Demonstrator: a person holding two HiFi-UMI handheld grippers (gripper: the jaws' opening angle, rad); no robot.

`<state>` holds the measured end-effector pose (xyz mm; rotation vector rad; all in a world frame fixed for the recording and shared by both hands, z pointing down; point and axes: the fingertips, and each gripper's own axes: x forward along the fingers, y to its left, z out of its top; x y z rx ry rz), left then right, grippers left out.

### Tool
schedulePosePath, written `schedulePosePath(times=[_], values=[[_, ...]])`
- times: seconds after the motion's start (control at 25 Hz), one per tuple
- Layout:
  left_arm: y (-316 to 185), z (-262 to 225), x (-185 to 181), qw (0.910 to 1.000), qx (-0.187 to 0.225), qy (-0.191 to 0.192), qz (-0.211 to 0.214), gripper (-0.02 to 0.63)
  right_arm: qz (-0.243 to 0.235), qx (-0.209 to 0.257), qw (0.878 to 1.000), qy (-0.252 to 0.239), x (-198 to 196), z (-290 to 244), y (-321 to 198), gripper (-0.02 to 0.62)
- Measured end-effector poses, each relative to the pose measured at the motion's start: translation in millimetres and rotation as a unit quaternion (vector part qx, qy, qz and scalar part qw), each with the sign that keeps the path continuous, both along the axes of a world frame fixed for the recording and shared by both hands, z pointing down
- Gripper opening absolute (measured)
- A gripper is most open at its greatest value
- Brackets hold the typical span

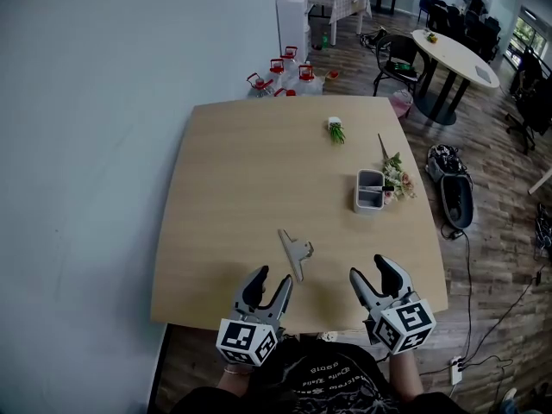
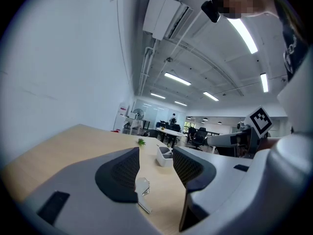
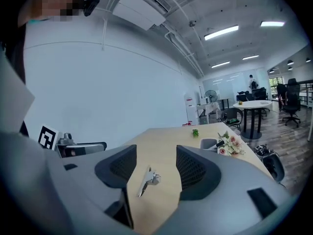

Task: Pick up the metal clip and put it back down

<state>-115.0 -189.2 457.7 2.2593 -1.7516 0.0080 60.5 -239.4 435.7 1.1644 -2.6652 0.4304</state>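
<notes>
The metal clip [image 1: 295, 252] lies flat on the wooden table [image 1: 241, 171], near its front edge. My left gripper [image 1: 269, 279] is open just to the clip's front left, nothing between its jaws; in the left gripper view the clip [image 2: 143, 191] shows low in the gap of that gripper [image 2: 155, 168]. My right gripper [image 1: 369, 270] is open to the clip's front right, over the table's front edge. In the right gripper view the clip [image 3: 147, 180] lies on the table ahead, seen through the gap of the open jaws [image 3: 155, 166].
A small grey box [image 1: 370, 190] with a sprig of flowers [image 1: 396, 175] beside it stands at the table's right. A little green plant [image 1: 335, 130] sits farther back. A white wall runs along the left. Water jugs [image 1: 285, 74], chairs and a round table stand beyond.
</notes>
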Motion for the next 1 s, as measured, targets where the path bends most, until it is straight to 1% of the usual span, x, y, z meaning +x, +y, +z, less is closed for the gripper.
schedulePosePath(times=[0.12, 0.2, 0.24, 0.36, 0.4, 0.44, 0.52, 0.76, 1.0], values=[[-3.8, -1.8, 1.8, 1.0, 0.001, 0.001, 0.004, 0.221, 0.007, 0.011, 1.0, 0.012, 2.5, 1.9, -3.2, 0.265], [-4.3, -2.2, 4.7, 1.0, 0.003, -0.002, 0.008, 0.221, 0.01, 0.023, 0.999, 0.027, 4.2, 3.5, -5.3, 0.23], [-4.0, -2.0, 6.4, 0.9999, 0.003, -0.005, 0.01, 0.21, 0.01, 0.031, 0.999, 0.037, 4.4, 4.1, -5.7, 0.201], [-2.2, -0.6, 9.5, 0.9999, 0.004, -0.012, 0.012, 0.133, 0.008, 0.049, 0.997, 0.058, 1.3, 3.4, -5.9, 0.119], [-2.1, -0.1, 9.4, 0.9998, 0.004, -0.015, 0.01, 0.116, 0.009, 0.052, 0.997, 0.059, 0.4, 3.9, -6.4, 0.084], [-2.3, 0.5, 9.1, 0.9998, 0.004, -0.018, 0.008, 0.083, 0.01, 0.055, 0.997, 0.058, -0.5, 4.7, -7.1, 0.041], [-2.8, 2.2, 10.0, 0.9997, 0.004, -0.023, 0.007, 0.015, 0.009, 0.059, 0.997, 0.057, -2.4, 6.8, -7.8, 0.015], [0.4, 3.4, 16.8, 0.9996, -0.001, -0.026, 0.011, 0.008, -0.003, 0.078, 0.994, 0.079, -8.9, 11.1, -3.0, 0.012], [1.1, 7.5, 17.0, 0.9995, -0.006, -0.032, 0.003, 0.008, -0.013, 0.079, 0.993, 0.089, -14.6, 16.5, -1.3, 0.011]])
